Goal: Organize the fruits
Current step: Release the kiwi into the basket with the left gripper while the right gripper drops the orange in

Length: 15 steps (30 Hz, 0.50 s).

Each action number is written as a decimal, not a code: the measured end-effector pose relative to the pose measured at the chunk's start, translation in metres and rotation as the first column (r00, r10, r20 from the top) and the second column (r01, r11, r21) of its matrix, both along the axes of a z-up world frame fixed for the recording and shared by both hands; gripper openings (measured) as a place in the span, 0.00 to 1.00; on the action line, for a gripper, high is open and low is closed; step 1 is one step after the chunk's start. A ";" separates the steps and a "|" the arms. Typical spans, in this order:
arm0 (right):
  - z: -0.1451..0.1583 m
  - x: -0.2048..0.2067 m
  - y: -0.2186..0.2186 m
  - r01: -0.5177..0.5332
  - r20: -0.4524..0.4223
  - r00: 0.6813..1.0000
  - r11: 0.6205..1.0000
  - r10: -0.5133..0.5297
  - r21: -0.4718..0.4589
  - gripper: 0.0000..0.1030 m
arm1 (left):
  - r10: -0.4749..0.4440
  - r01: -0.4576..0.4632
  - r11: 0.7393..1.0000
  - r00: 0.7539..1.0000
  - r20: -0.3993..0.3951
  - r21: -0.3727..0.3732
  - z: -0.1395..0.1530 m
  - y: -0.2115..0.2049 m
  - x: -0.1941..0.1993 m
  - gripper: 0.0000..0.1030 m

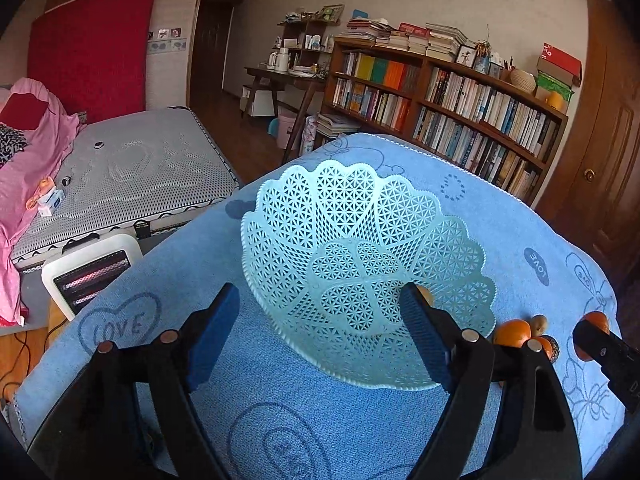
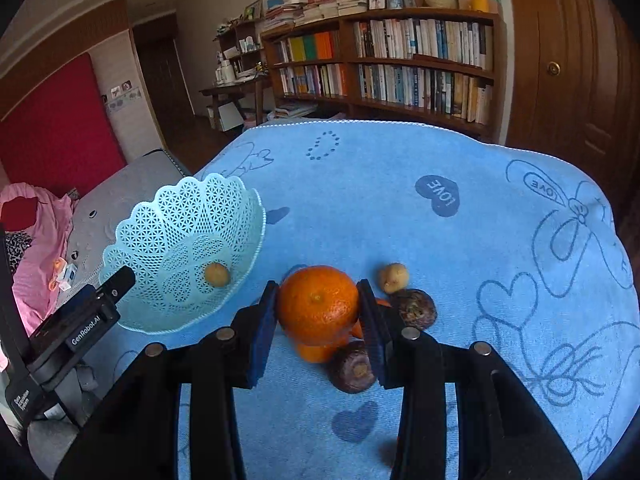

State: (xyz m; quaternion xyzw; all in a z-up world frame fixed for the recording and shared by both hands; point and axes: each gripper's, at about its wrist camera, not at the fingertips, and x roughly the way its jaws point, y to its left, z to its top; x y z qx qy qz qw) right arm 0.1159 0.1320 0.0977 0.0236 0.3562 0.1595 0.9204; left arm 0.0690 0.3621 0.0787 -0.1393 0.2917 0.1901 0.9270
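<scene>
Right gripper jaws clamp orange; basket apparently tilted.

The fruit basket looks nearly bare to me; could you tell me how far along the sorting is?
Done: one small tan fruit lies inside the basket.
In hand: the right gripper is shut on an orange. The left gripper is open around the basket's near rim.
Left: a second tan fruit, two dark fruits and another orange are on the blue towel.
</scene>
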 end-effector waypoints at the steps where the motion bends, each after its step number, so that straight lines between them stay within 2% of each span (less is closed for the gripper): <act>1: 0.000 0.005 0.010 -0.020 -0.008 1.000 1.000 0.020 0.011 0.39 | 0.009 -0.009 1.000 1.000 0.002 -0.005 0.000 0.001 -0.001 0.81; 5: -0.003 0.024 0.045 -0.083 -0.049 0.995 0.995 0.085 0.047 0.39 | 0.024 -0.024 0.999 1.000 -0.004 -0.029 -0.005 0.004 -0.003 0.81; 9: -0.008 0.037 0.070 -0.113 -0.068 0.991 0.993 0.115 0.034 0.39 | 0.055 -0.055 0.997 0.998 -0.012 -0.060 -0.008 0.014 -0.005 0.81; 15: -0.005 0.046 0.074 -0.109 -0.047 0.993 0.993 0.110 0.035 0.44 | 0.069 -0.070 0.994 0.997 -0.021 -0.082 -0.013 0.020 -0.005 0.82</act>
